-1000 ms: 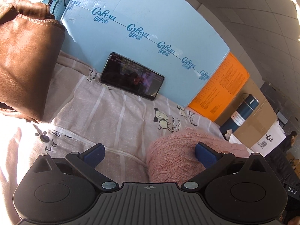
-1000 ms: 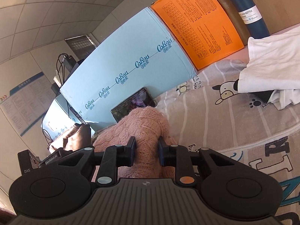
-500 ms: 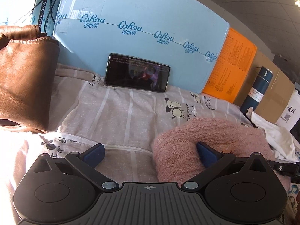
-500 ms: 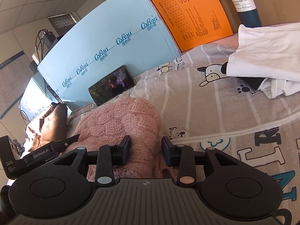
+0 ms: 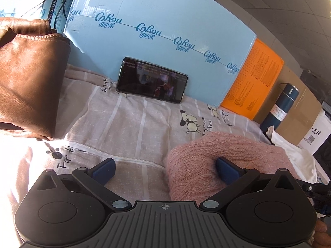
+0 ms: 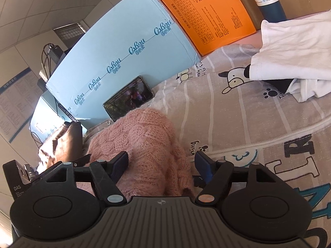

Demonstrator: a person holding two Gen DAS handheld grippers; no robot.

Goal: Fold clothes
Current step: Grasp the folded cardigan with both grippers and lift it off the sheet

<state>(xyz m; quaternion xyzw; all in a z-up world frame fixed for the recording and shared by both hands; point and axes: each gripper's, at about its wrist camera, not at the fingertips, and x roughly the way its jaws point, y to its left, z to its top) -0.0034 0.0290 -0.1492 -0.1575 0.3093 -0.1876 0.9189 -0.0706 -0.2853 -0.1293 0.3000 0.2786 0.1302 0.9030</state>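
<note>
A fuzzy pink knitted sweater [image 6: 144, 144] lies bunched in a thick folded mound on a grey-and-pink striped bedsheet with cartoon dogs [image 6: 238, 119].

The right gripper [image 6: 161, 163] has just been opening: its 2 blue pads [image 6: 122, 162] now stand wide on either side of the sweater's near end, the knit between them, and neither visibly presses on it.

In the left wrist view the left gripper [image 5: 165, 167] is spread wide too. Its right pad [image 5: 225, 169] rests against the sweater [image 5: 217, 159], sunk a little into the knit, while its left pad [image 5: 104, 168] hangs over bare sheet, so nothing is clamped.

A black smartphone with a lit screen [image 5: 152, 80] leans on its long edge against a light-blue printed board [image 5: 165, 20] at the far side. Right of the board stand an orange printed box [image 5: 254, 78] and a dark-blue vacuum bottle [image 5: 279, 107]. A brown leather bag [image 5: 29, 78] sits at far left. A crumpled white garment [image 6: 289, 53] lies to the right, well apart from the sweater.
</note>
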